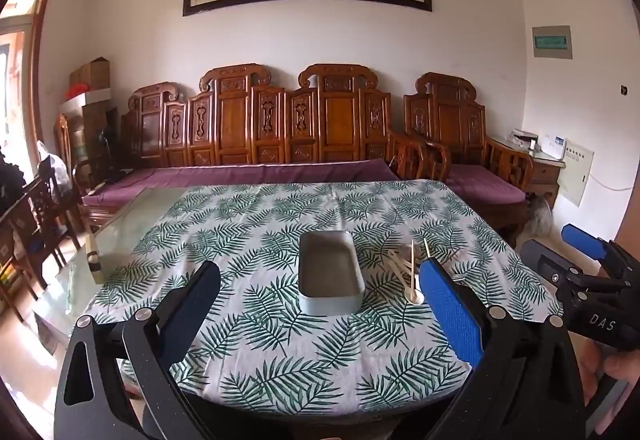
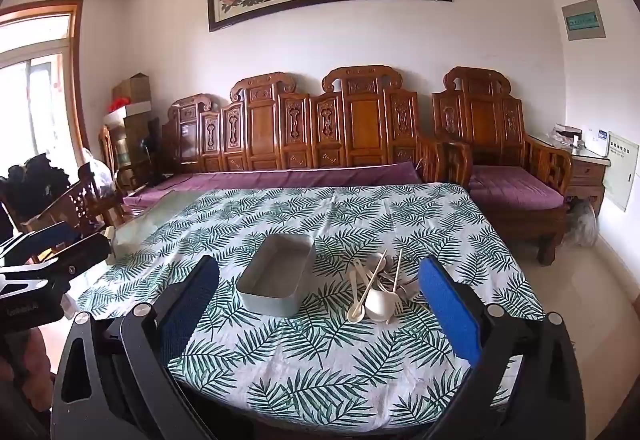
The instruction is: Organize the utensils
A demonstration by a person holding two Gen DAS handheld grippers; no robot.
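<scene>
Both grippers hang above the near edge of the table (image 2: 460,216), jaws spread wide w/ nothing between them: left gripper (image 1: 320,304), right gripper (image 2: 320,304). The utensils (image 2: 378,288) lie in a crossed heap just right of the empty tray (image 2: 276,280), none inside it yet, so the job looks unstarted. Main risk, imo: spoons, forks & thin sticks overlap, so a pinch on one could drag or flick its neighbours away from the tray or snag the cloth (image 2: 320,372); the light tray may also slide if bumped, & the two grippers could clash approaching the heap together.
</scene>
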